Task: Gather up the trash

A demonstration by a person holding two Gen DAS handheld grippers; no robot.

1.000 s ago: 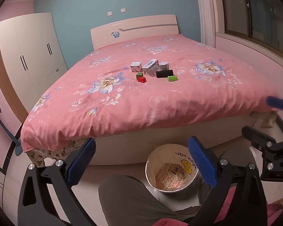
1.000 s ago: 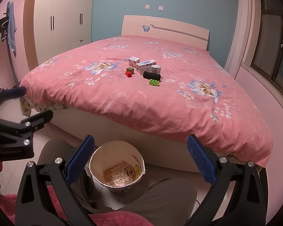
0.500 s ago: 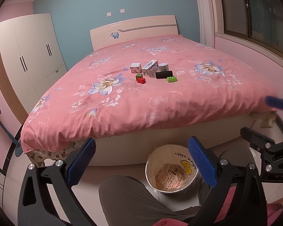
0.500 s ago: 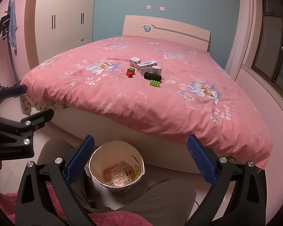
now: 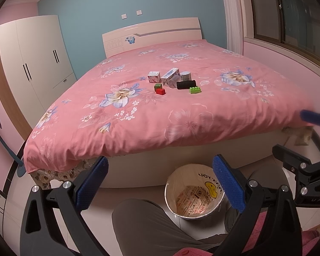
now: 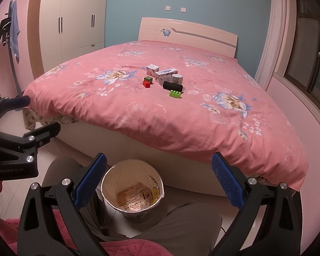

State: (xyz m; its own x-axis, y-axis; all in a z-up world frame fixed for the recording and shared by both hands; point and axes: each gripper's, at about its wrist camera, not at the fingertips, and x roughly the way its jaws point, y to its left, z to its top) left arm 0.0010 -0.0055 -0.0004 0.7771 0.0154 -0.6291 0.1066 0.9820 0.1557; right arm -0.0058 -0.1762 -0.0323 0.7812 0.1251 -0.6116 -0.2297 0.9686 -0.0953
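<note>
A cluster of small items lies mid-bed: two white cartons [image 5: 170, 76] [image 6: 166, 74], a small can [image 5: 186, 76], a black cylinder [image 5: 186, 84] [image 6: 172, 85], a green brick [image 5: 195, 90] [image 6: 175, 94], and a red block [image 5: 160, 91] [image 6: 146, 84]. A lined trash bin [image 5: 194, 194] [image 6: 131, 188] stands on the floor by the bed foot. My left gripper [image 5: 160, 184] is open and empty, low, above the bin. My right gripper [image 6: 159, 183] is open and empty, also low near the bin, and shows at the right edge of the left wrist view.
The pink flowered bedspread [image 5: 181, 115] overhangs the bed edge between the grippers and the items. The person's grey-trousered knee [image 5: 143, 219] is beside the bin. A white wardrobe [image 6: 74, 21] stands left; a window wall [image 5: 288, 32] is right.
Both wrist views have shifted only slightly; both grippers stay open and empty near the bin. The items on the bed have not moved.
</note>
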